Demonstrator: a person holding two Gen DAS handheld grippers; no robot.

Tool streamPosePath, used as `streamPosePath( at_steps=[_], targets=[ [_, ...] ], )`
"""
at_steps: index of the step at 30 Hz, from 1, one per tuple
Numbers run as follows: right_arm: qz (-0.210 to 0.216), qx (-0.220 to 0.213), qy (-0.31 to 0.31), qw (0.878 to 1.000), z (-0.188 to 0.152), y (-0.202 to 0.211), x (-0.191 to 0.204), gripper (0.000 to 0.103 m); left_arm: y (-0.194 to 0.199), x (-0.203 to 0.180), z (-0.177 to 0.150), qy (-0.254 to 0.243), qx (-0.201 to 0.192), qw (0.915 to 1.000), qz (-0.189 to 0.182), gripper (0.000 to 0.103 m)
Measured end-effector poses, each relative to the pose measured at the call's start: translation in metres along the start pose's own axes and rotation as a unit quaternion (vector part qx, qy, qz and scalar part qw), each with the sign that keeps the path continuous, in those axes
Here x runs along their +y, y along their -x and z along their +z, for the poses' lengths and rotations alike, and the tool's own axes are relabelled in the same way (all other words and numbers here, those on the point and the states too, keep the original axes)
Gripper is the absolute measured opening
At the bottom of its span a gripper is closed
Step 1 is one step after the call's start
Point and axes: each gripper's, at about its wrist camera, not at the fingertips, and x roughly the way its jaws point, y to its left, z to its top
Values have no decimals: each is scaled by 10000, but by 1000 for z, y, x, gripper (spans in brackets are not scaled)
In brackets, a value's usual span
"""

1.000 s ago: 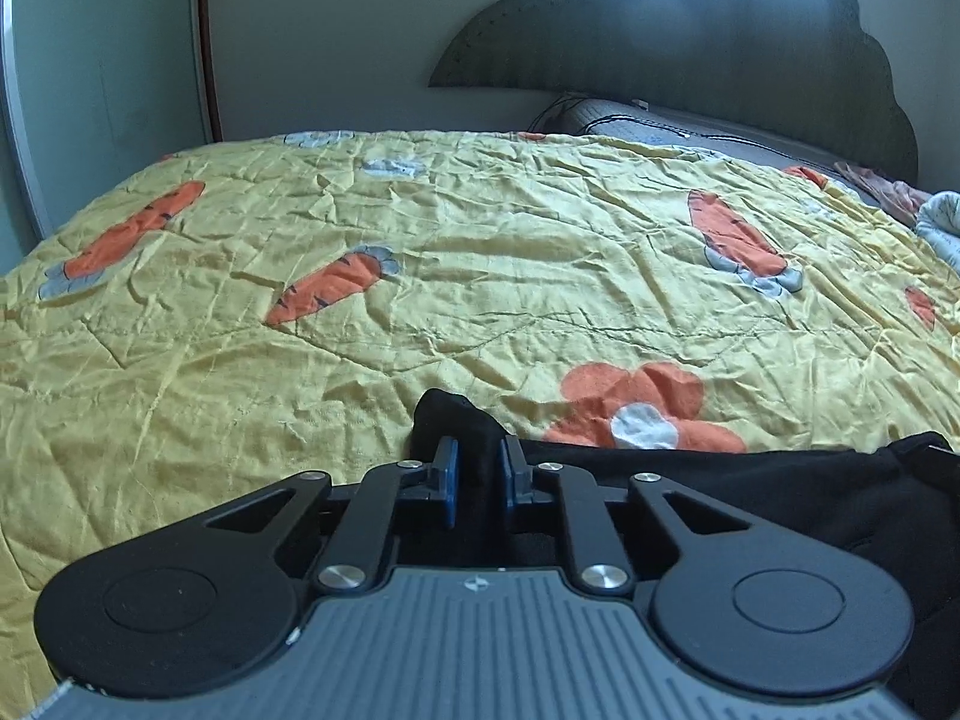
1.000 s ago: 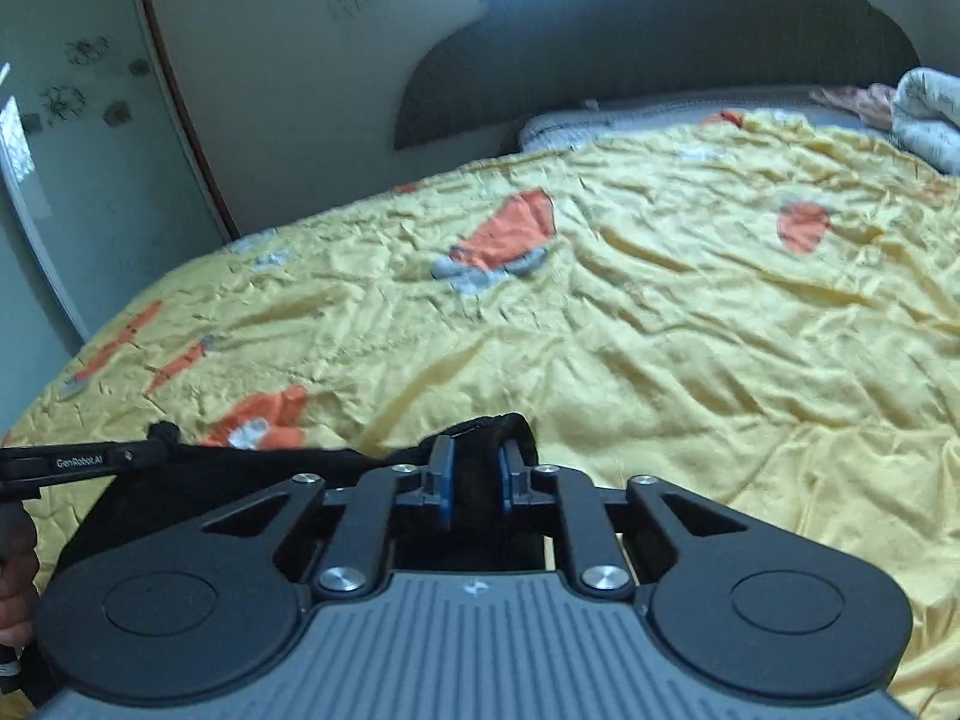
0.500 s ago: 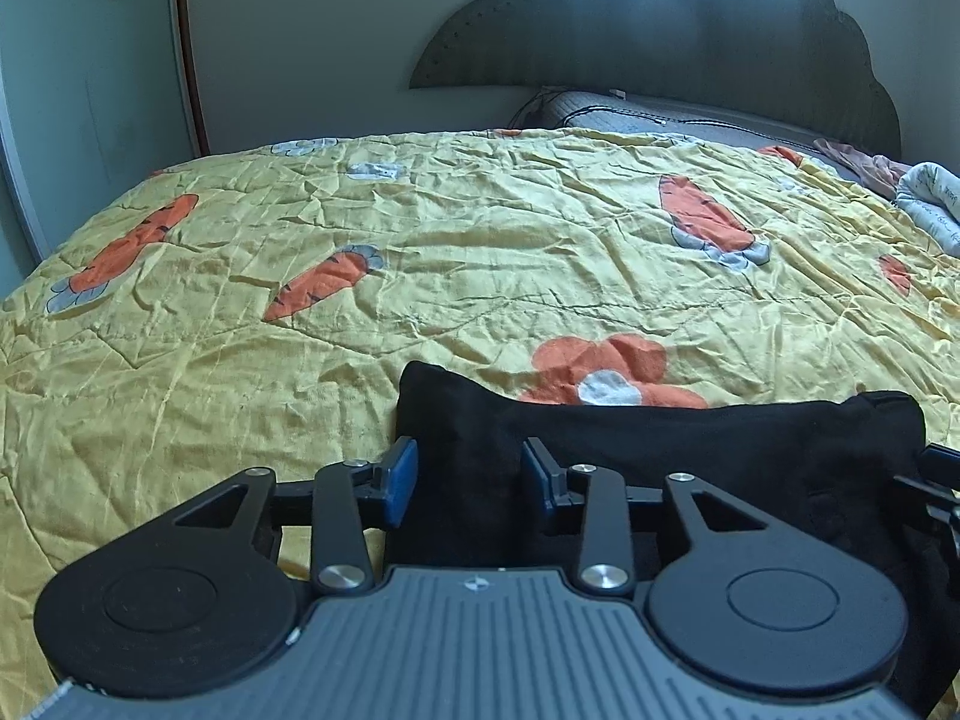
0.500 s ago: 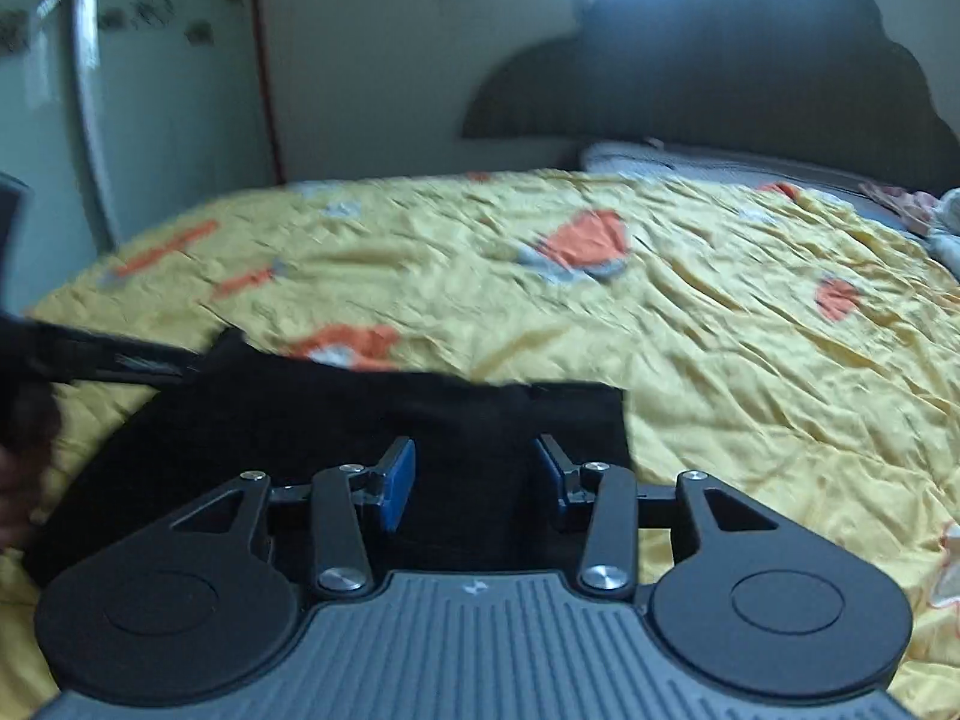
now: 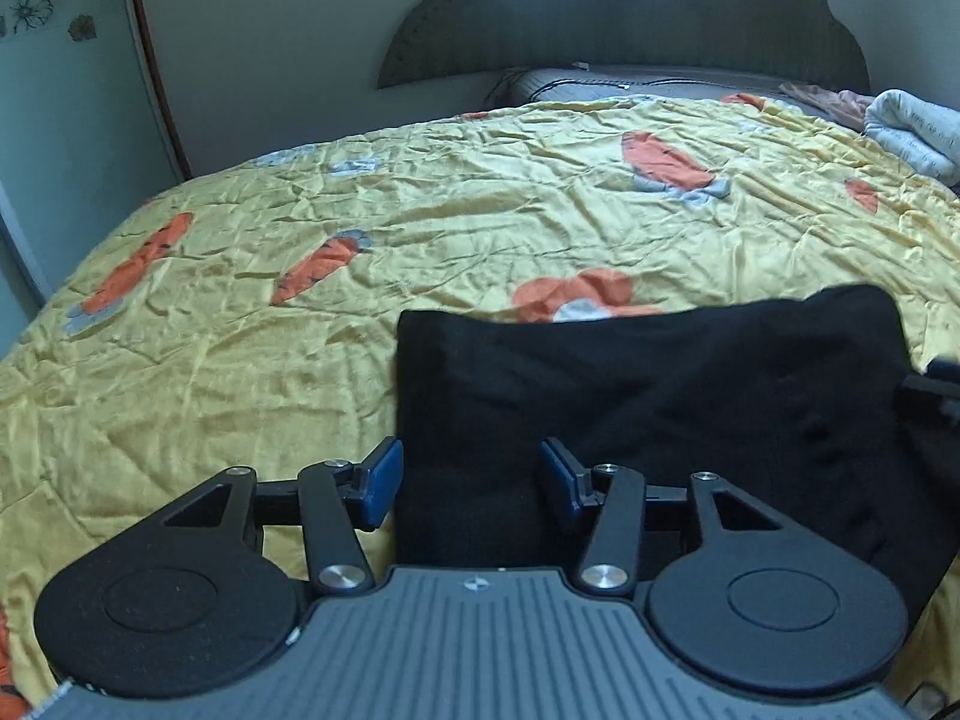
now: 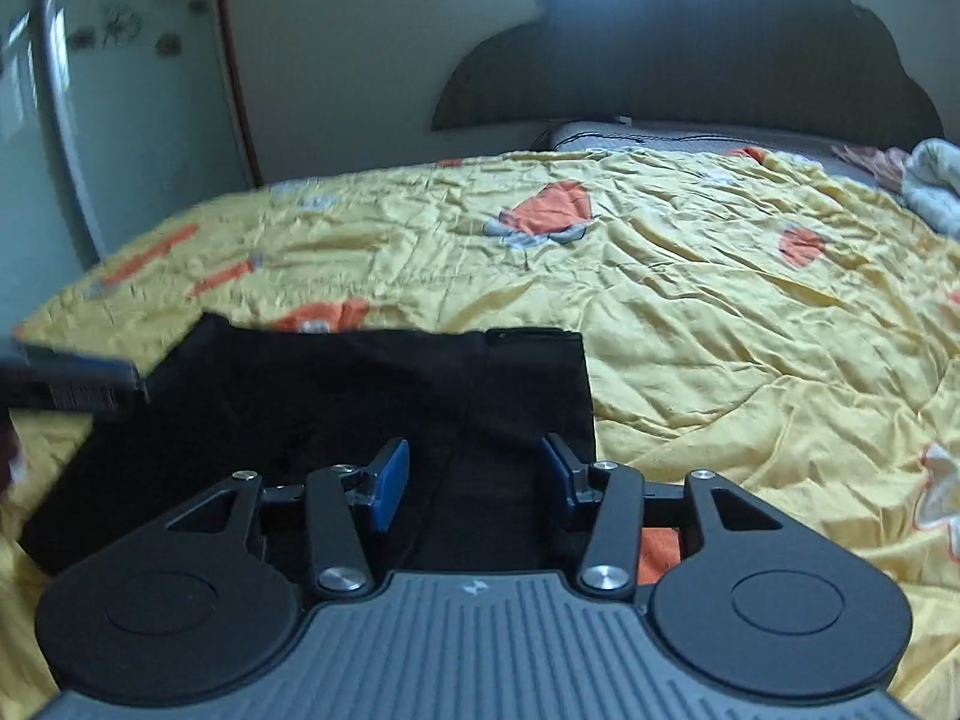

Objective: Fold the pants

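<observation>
Black pants (image 5: 654,396) lie folded flat on the yellow bedspread (image 5: 420,192), a dark rectangle near the bed's front edge. My left gripper (image 5: 471,477) hovers at the pants' left edge, its jaws opening, blue pads clear of the cloth that lies below them. In the right wrist view the pants (image 6: 336,396) spread to the left, and my right gripper (image 6: 474,480) stands over their right part, jaws opening, nothing pinched. The left gripper's fingers (image 6: 78,378) show blurred at that view's left edge; a bit of the right gripper (image 5: 936,384) shows at the left wrist view's right edge.
The bedspread (image 6: 720,276) carries orange carrot and flower prints and is wrinkled. A dark headboard (image 5: 630,18) and grey pillow (image 5: 630,81) are at the far end. Bundled pale cloth (image 5: 912,129) lies at far right. A wardrobe door (image 6: 120,108) stands left.
Both grippers let go of the pants' far edge and opened. Both drew back toward the near side, and the pants now lie flat in a folded rectangle.
</observation>
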Motion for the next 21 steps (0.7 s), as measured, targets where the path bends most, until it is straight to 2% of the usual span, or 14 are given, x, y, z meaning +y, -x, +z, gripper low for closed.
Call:
streamPosePath(
  at_steps=[1,2,3,6,9,12,15,21],
  targets=[
    [54,-26,-74,10000,1,3,-5,58,4,7,-3,107,-11,9998,-155,57],
    [91,-26,-136,9999,2,5,-11,68,8,16,-5,231,19,9991,-345,59],
    [73,4,-206,9998,2,6,-17,70,11,25,-7,363,70,9982,-478,63],
    [190,192,-485,9985,1,4,-39,70,18,50,-12,722,174,9946,-722,67],
    [570,410,-916,9933,-3,-3,-59,70,16,68,-15,1003,381,9874,-1165,68],
    [1124,576,-1377,9824,-7,-14,-71,70,7,82,-19,1355,696,9727,-1750,69],
    [1662,765,-1546,9709,-7,-26,-78,71,-8,92,-23,1735,995,9510,-2360,69],
    [2857,1275,-1638,9356,3,-52,-92,72,-32,101,-23,2172,1088,9139,-3253,73]
  ],
)
